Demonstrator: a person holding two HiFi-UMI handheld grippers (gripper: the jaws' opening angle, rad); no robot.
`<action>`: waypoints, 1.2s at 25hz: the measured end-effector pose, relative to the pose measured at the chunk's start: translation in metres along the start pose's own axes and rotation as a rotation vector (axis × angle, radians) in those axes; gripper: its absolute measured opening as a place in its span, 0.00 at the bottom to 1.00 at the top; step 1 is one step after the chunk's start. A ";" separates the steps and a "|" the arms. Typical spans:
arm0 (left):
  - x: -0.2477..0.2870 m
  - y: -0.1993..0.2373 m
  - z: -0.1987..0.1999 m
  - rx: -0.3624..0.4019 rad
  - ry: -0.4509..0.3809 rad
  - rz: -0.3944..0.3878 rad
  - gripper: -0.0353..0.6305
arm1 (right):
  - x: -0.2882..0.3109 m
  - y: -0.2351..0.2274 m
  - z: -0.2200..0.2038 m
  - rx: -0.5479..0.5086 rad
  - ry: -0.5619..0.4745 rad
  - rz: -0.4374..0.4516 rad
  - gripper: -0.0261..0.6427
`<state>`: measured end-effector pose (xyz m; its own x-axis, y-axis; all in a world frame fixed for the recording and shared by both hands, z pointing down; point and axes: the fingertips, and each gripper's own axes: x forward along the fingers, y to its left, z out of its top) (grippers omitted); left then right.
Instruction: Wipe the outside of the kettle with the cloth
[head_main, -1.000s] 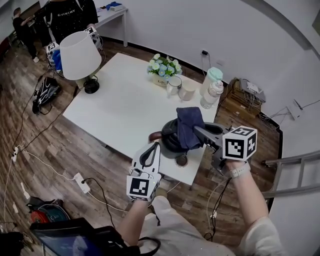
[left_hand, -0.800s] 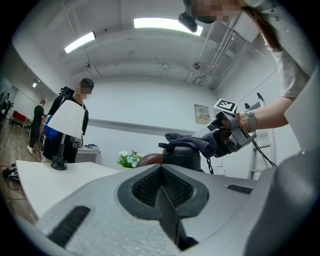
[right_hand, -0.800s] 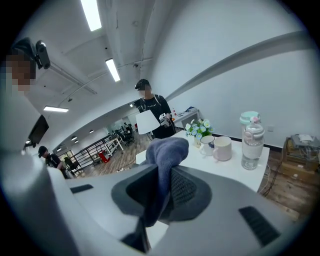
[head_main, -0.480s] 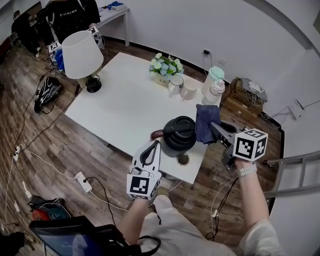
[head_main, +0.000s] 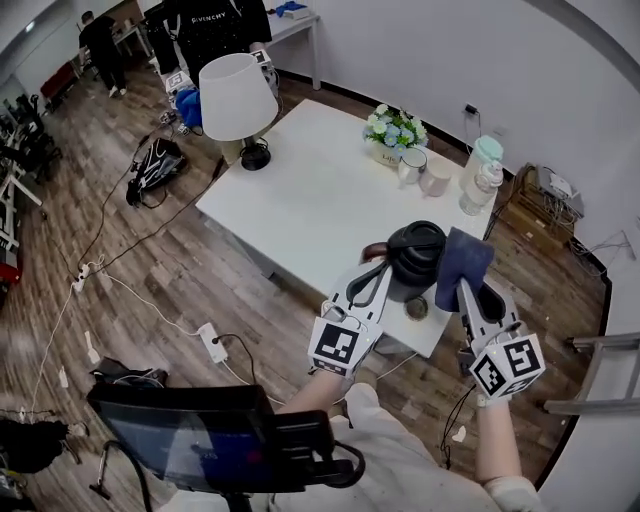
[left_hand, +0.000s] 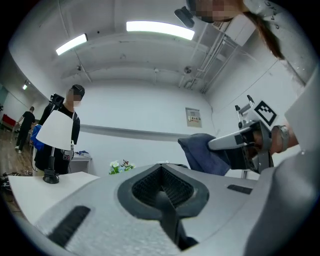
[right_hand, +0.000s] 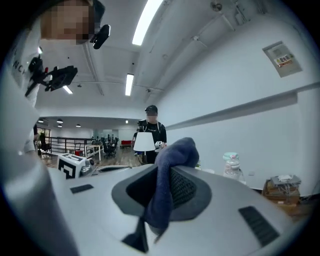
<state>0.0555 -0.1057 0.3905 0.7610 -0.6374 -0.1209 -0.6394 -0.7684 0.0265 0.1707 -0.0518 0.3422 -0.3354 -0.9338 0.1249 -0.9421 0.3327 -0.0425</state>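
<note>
- The right gripper (right_hand: 159, 187) has its jaws clamped on a dark blue cloth (right_hand: 172, 160), which bunches up above them.
- The left gripper (left_hand: 161, 175) has its jaws together with nothing between them.
- The black kettle (head_main: 415, 258) stands at the near corner of the white surface (head_main: 310, 190), between the two grippers, with the cloth right at its right side.
- Farther back stand a lamp (head_main: 237, 95), flowers (head_main: 395, 128), mugs (head_main: 409, 165) and bottles (head_main: 478, 172).

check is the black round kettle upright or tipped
Upright: the black round kettle stands on the white table, its lid facing up.
</note>
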 end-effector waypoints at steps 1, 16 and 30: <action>-0.001 -0.001 0.002 0.001 0.001 -0.003 0.06 | -0.004 0.010 -0.005 0.014 -0.017 -0.004 0.12; -0.044 -0.026 -0.014 -0.067 0.046 0.009 0.06 | -0.041 0.056 -0.071 0.092 0.015 -0.092 0.12; -0.079 -0.045 -0.007 -0.074 0.039 0.012 0.06 | -0.071 0.073 -0.080 0.132 0.015 -0.127 0.12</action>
<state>0.0251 -0.0216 0.4058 0.7582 -0.6469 -0.0810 -0.6394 -0.7621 0.1014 0.1259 0.0494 0.4092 -0.2144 -0.9647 0.1527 -0.9693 0.1909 -0.1549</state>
